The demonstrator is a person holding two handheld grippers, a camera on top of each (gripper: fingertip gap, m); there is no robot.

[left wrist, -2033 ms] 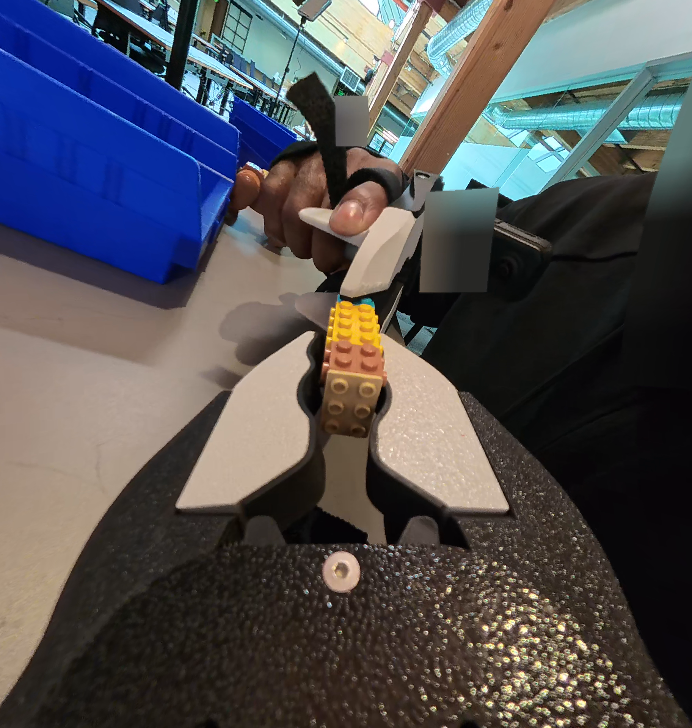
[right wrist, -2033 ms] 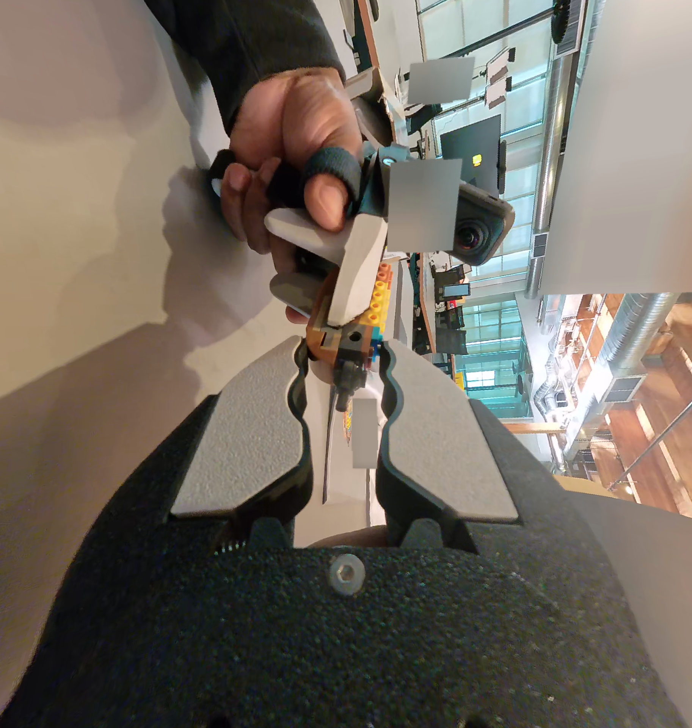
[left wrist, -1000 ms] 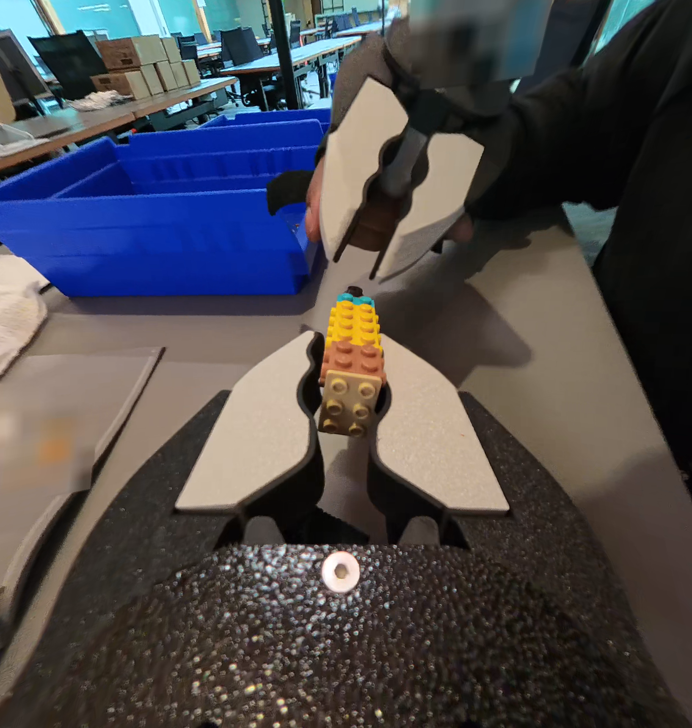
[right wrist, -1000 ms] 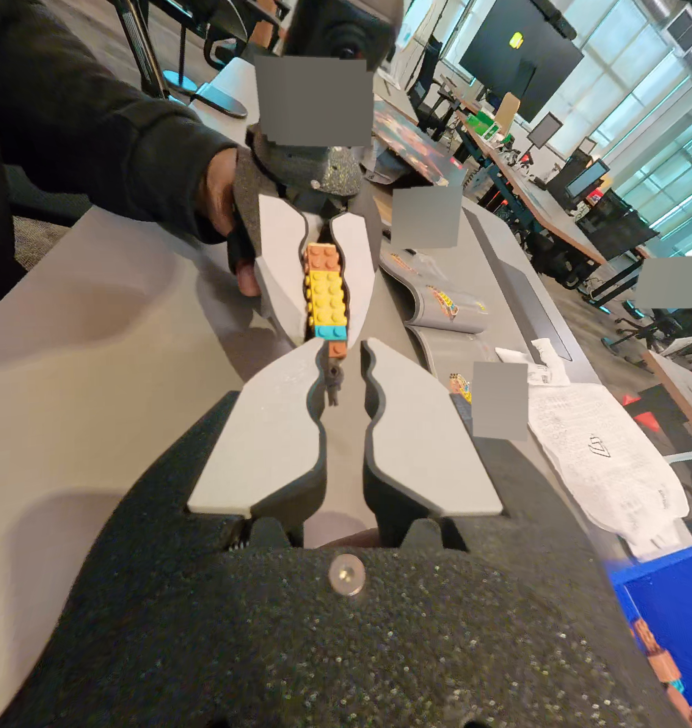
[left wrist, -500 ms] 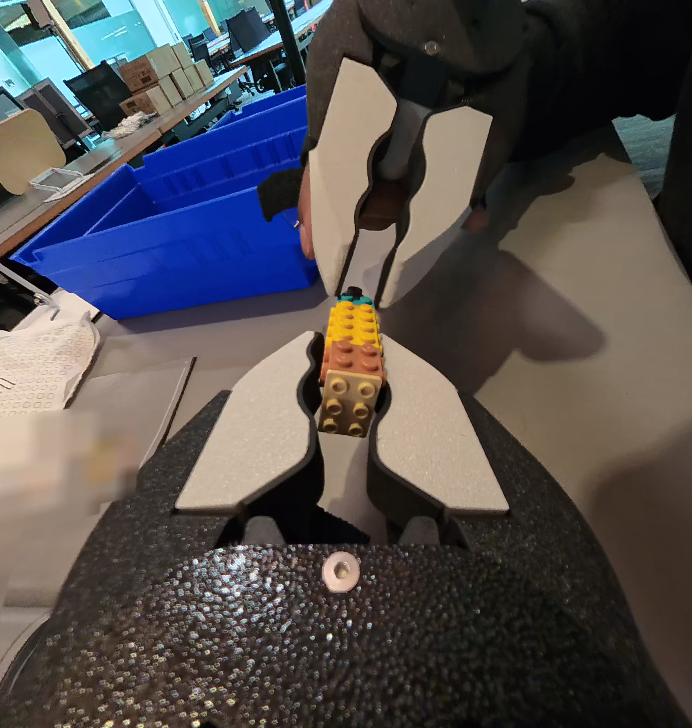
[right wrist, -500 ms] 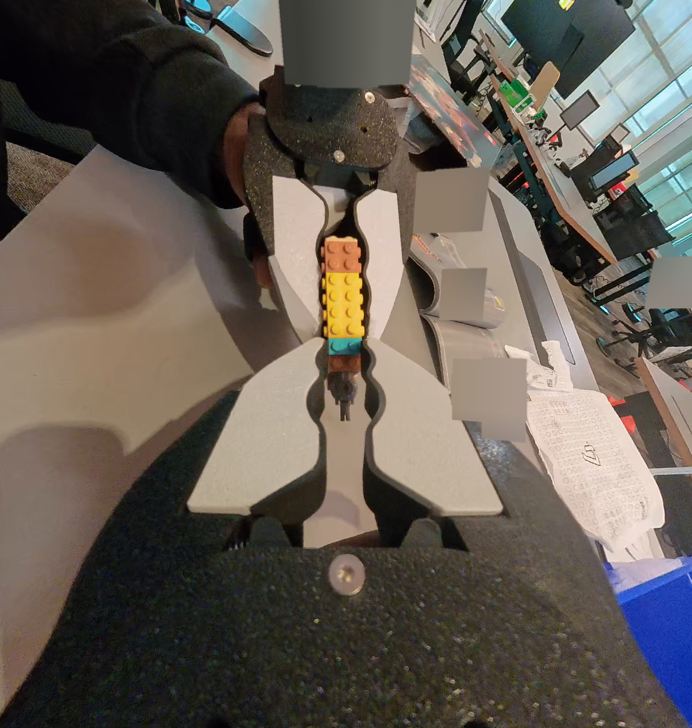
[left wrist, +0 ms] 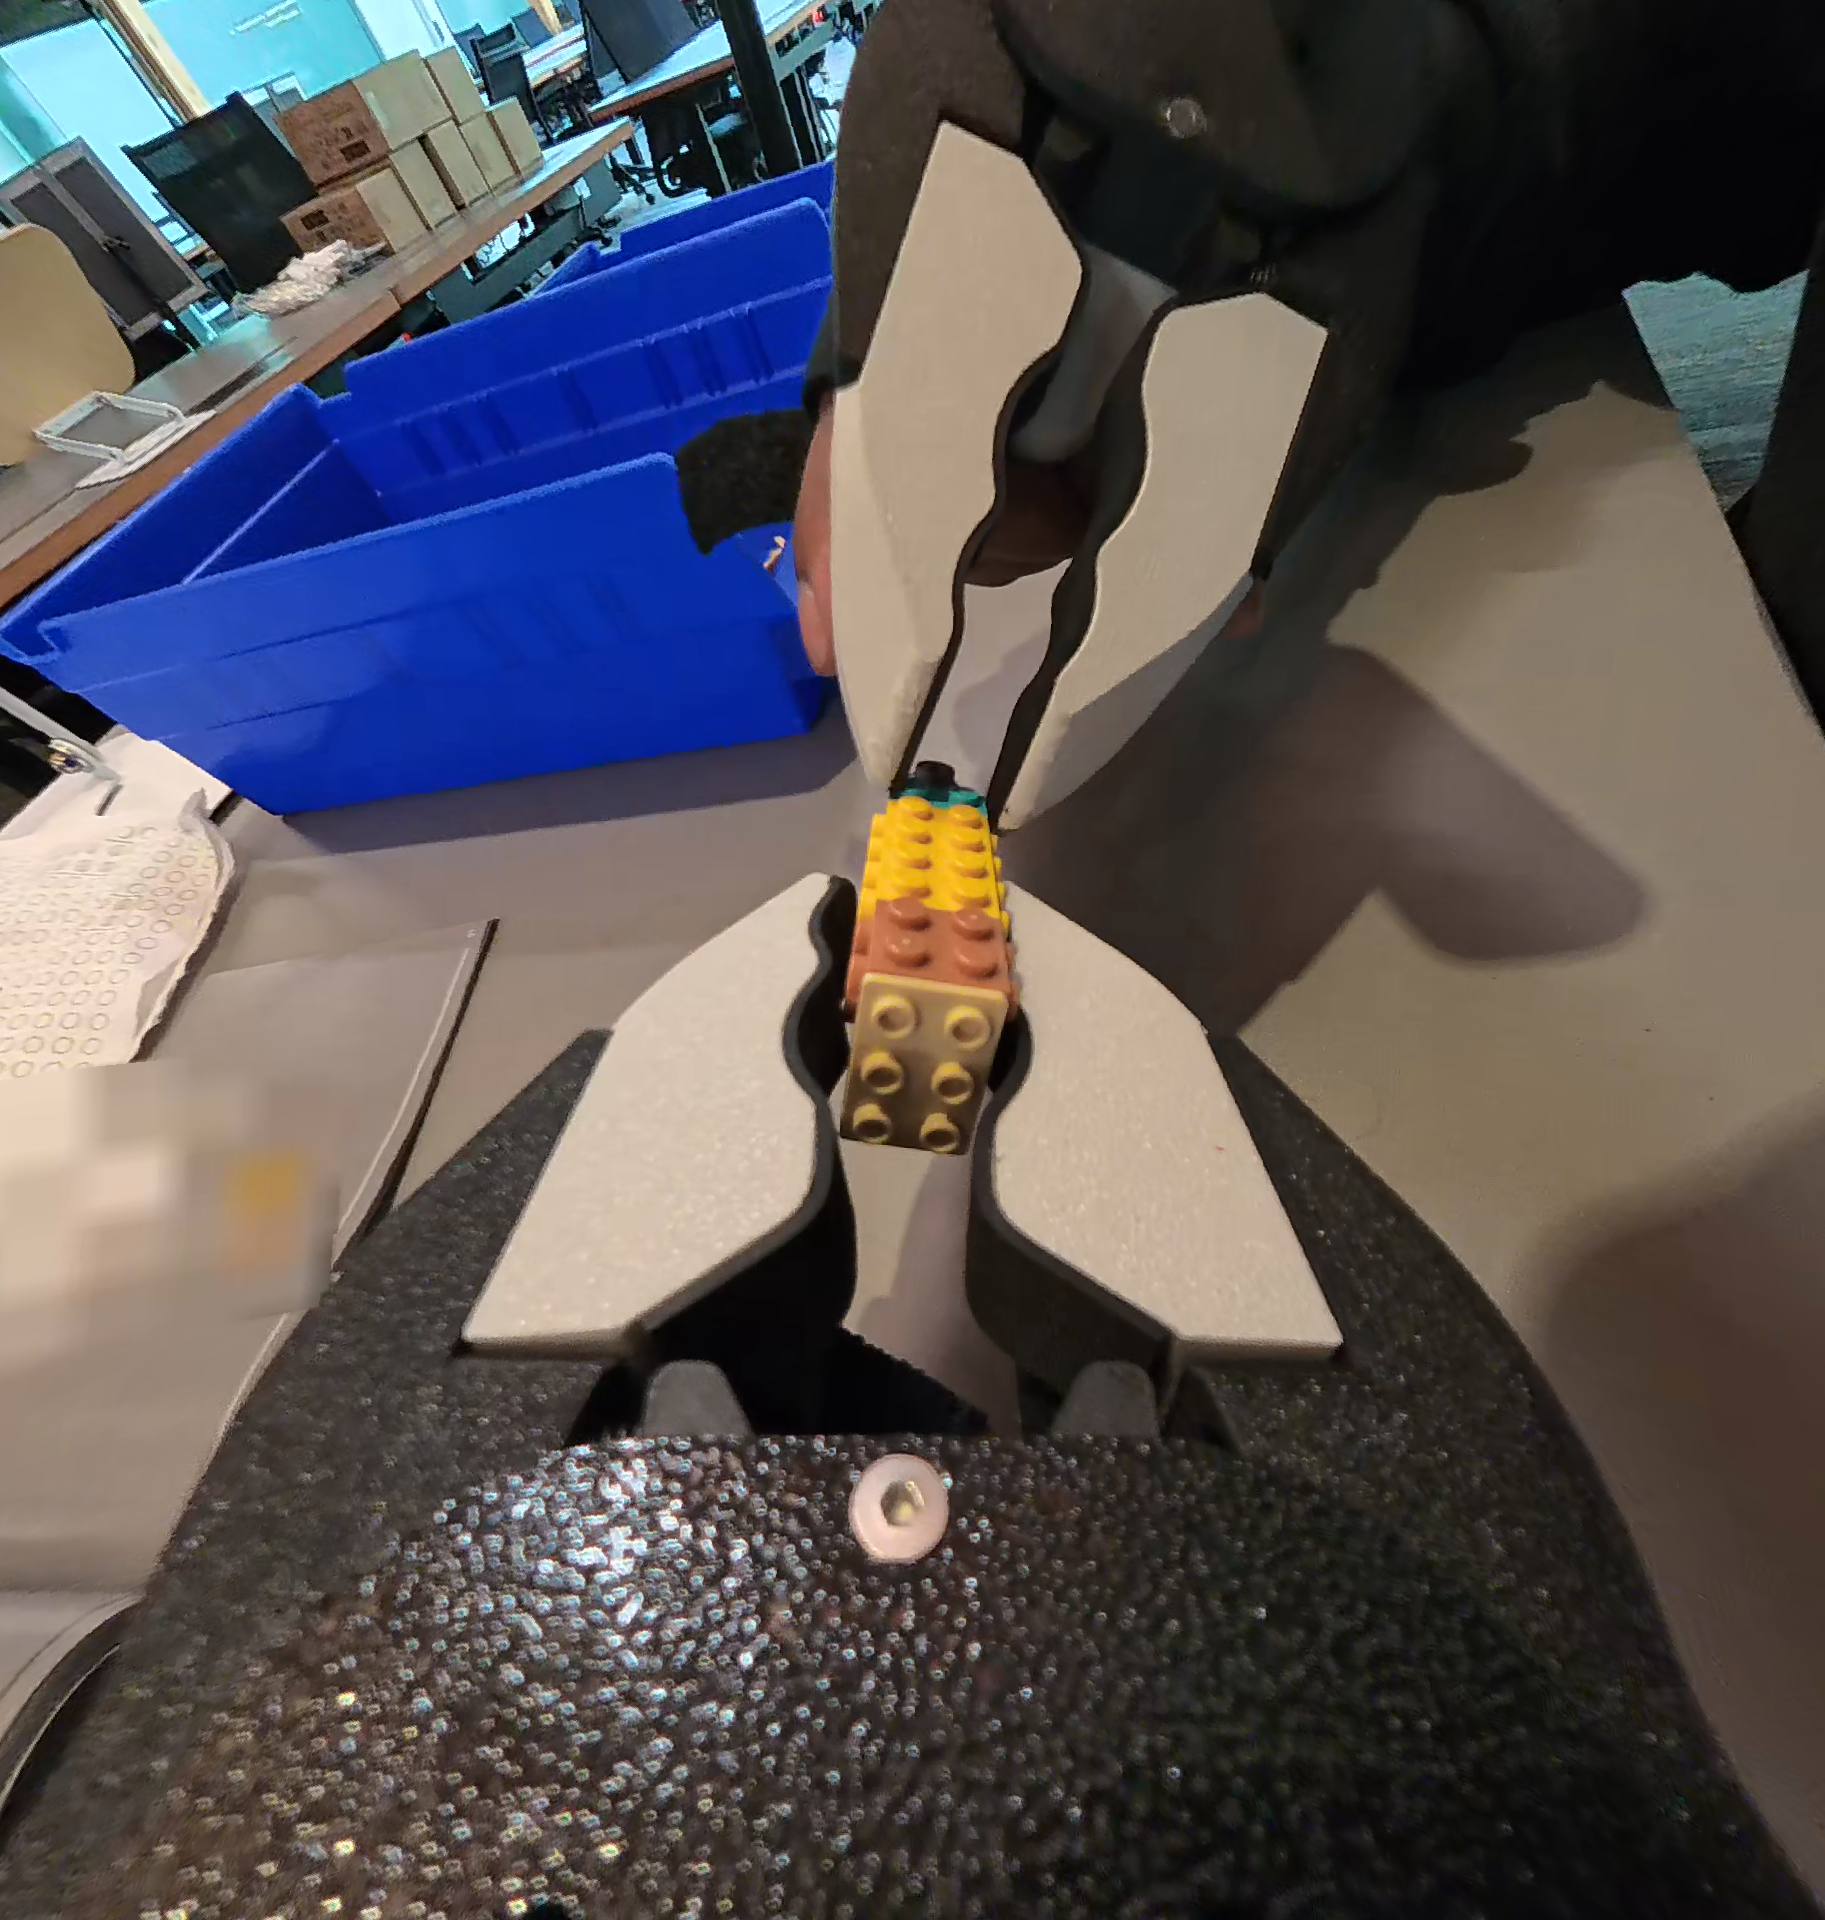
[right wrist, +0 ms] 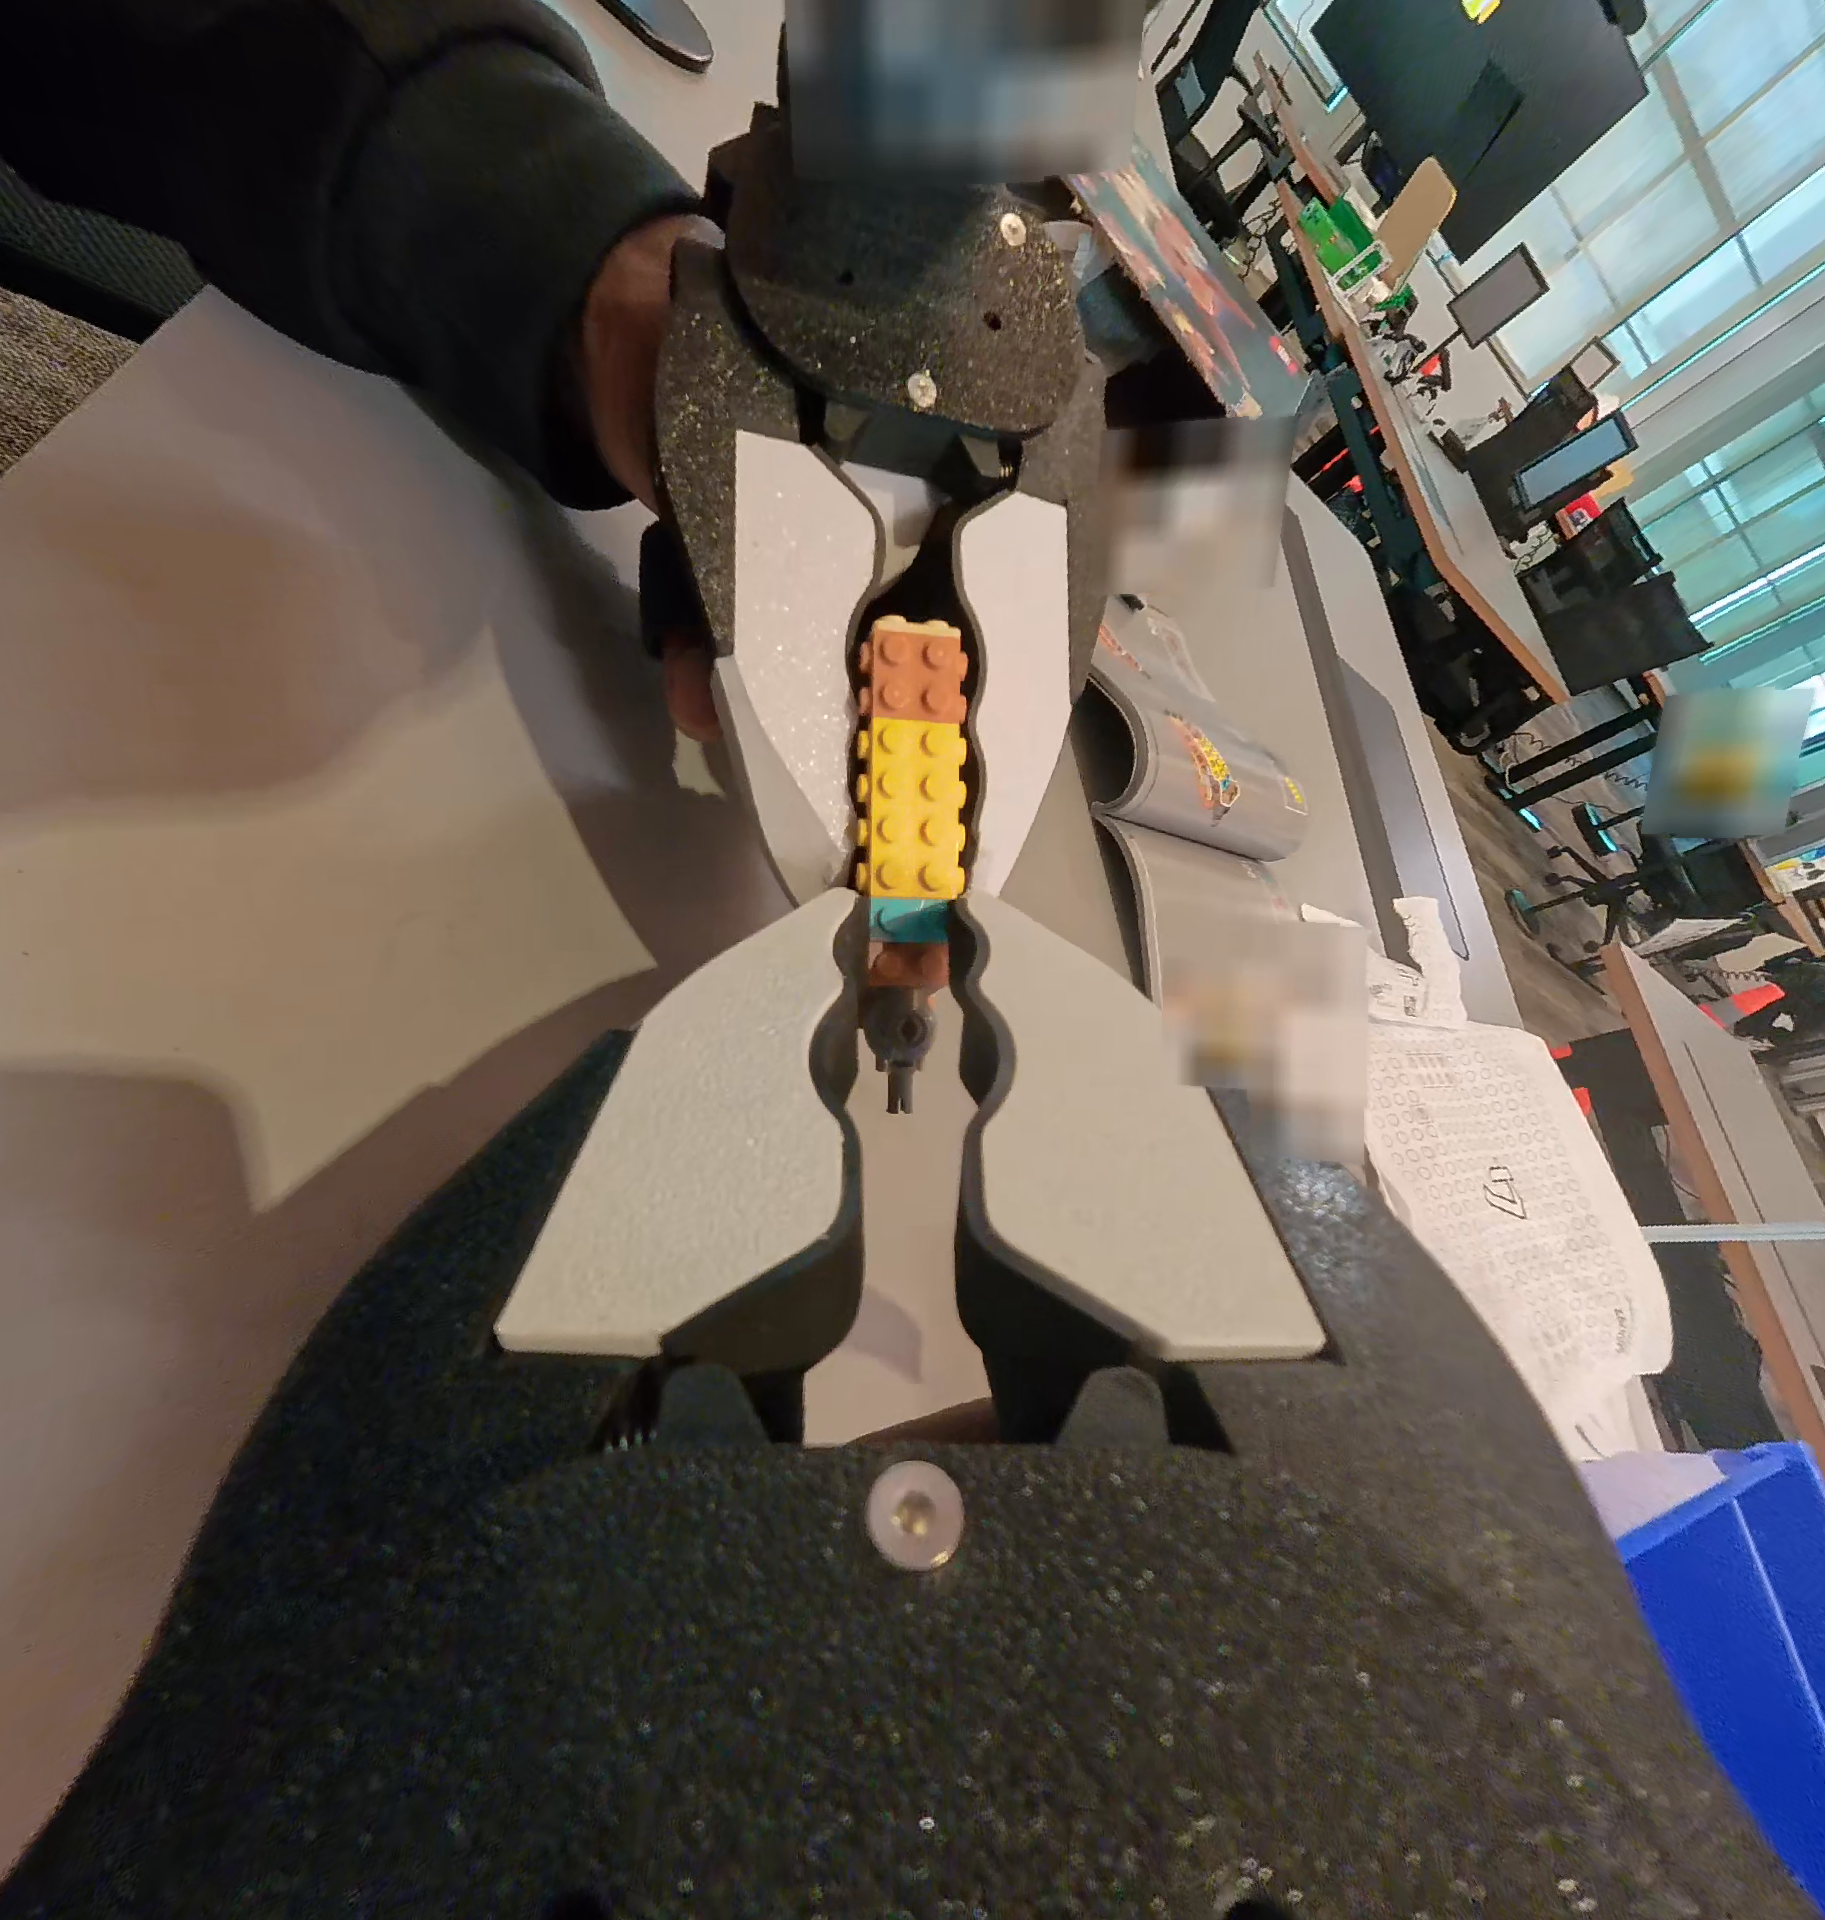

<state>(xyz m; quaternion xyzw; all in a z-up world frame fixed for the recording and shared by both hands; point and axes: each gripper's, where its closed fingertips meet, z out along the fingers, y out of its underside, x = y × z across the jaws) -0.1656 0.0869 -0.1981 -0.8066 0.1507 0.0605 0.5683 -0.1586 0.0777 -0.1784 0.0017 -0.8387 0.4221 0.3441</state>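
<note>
Gripping a long bar of studded plastic building bricks (left wrist: pixel 934 940), the left gripper (left wrist: pixel 927 1023) has its pale grey fingers (left wrist: pixel 716 1049) pressed against both sides of the tan and brown end. The bar runs tan, brown, yellow, then teal, with a small brown brick and a thin dark grey peg piece (right wrist: pixel 900 1044) at the far end. It hangs in the air above the grey tabletop (left wrist: pixel 1510 1039), bridging the two tools.

Facing it head-on, the right gripper (right wrist: pixel 908 951) has its narrowed fingers closed on the teal and small brown end, the dark peg poking back between them.

Behind, on the table, stand blue plastic bins (left wrist: pixel 451 582). An open grey booklet (right wrist: pixel 1209 800) and a crumpled white printed sheet (right wrist: pixel 1510 1143) lie alongside. A black sleeve (right wrist: pixel 388 187) reaches in behind the left gripper.
</note>
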